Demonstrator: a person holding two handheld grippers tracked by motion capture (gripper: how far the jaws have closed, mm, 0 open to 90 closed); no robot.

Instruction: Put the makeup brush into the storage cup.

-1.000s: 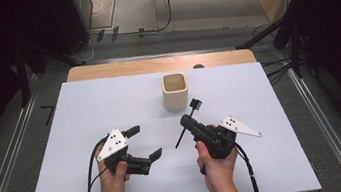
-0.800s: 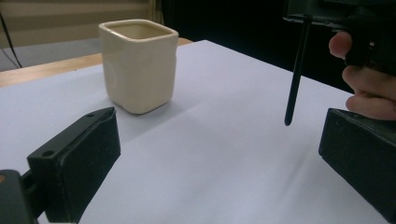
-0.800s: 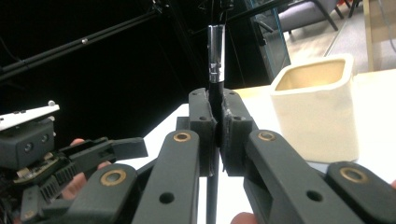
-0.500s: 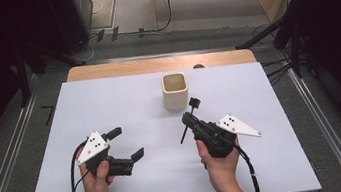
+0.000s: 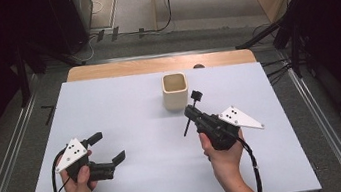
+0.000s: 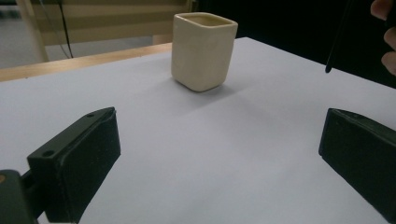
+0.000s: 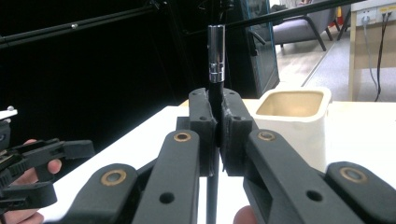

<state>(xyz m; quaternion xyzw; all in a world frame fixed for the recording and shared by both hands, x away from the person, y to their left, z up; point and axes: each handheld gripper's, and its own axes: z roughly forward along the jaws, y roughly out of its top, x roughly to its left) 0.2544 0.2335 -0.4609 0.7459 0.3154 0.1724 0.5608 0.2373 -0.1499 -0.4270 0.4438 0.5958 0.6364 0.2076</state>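
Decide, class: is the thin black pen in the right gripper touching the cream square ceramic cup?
Apart. In the high view the pen in the right gripper stands beside the cup, with white table between them.

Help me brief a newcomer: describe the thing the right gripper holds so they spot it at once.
On the white table, look just right of the cream square cup. There the right gripper is shut on a thin black pen. It is the one slim dark stick, with a shiny metal-banded cap.
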